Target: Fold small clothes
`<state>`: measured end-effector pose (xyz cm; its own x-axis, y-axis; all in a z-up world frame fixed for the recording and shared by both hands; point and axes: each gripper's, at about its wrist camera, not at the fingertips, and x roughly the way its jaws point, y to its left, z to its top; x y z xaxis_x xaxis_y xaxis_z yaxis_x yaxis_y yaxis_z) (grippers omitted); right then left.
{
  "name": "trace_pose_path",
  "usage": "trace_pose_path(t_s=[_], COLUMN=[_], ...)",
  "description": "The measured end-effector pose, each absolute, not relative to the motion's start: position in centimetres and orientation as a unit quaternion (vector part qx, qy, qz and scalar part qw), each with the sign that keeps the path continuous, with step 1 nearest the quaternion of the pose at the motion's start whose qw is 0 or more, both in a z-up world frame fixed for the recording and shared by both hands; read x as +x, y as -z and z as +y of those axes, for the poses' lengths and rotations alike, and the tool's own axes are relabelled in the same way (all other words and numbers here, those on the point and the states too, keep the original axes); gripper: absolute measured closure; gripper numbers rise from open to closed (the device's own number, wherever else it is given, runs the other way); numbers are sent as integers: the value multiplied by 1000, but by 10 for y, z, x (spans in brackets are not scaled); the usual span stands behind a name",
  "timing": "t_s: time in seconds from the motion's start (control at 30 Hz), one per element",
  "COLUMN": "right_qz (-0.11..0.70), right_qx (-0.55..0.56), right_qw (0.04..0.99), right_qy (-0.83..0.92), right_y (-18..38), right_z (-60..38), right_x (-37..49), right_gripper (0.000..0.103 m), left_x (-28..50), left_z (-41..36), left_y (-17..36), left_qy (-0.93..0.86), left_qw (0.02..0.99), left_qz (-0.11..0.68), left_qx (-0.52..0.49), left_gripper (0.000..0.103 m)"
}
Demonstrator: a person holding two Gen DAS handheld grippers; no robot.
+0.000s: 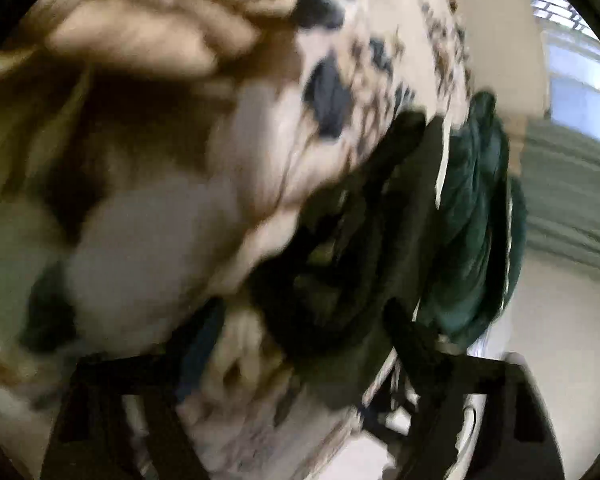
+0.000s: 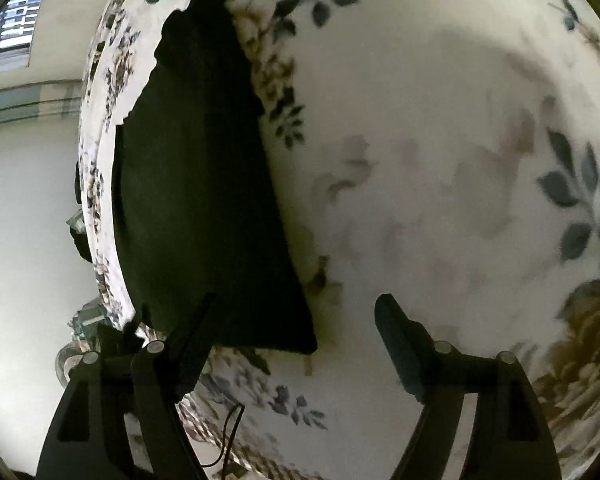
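Gaping right gripper (image 2: 300,344) over black garment (image 2: 196,184), apparently empty

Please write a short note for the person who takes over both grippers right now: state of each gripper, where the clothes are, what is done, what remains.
Right gripper: open, holding nothing, above the floral sheet; its left finger overlaps the near edge of the black garment, not clamped.
Left gripper: view badly blurred; dark cloth lies between its fingers, but I cannot tell if it grips.
Black garment lies flat near the sheet's edge, apparently folded. A dark green garment is bunched further along that edge.
Done: the black piece seems laid out. Left: check the left grip, finish the black piece, then fold the green one.
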<state>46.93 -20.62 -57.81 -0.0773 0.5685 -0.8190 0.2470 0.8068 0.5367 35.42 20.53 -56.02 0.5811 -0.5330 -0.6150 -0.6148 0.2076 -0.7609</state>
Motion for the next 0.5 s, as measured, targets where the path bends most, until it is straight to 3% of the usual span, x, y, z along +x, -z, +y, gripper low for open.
trace_pose_path(t_s=[0.17,0.2,0.23,0.27,0.5], right_qz=[706,703,700,698,679], right_qx=[270,266,265,264,281], right_qw=[639,644,646,648,654], right_qy=[-140,-143,-146,-150,-180], right_y=[574,572,571,570,591], right_z=[-181,-177,-174,-172,-166], right_x=[499,509,517,527,593], right_gripper=[23,23,23,23,23], left_x=[370,365,361,356,379], left_z=[210,212,212,209,144], left_y=[547,550,551,550,567], left_qy=[-32,-33,-36,-41,3], left_qw=[668,655,650,650,642], left_qz=[450,449,451,453,440], left_qx=[-592,-607,-610,-609,-628], left_gripper=[67,59,38,29,25])
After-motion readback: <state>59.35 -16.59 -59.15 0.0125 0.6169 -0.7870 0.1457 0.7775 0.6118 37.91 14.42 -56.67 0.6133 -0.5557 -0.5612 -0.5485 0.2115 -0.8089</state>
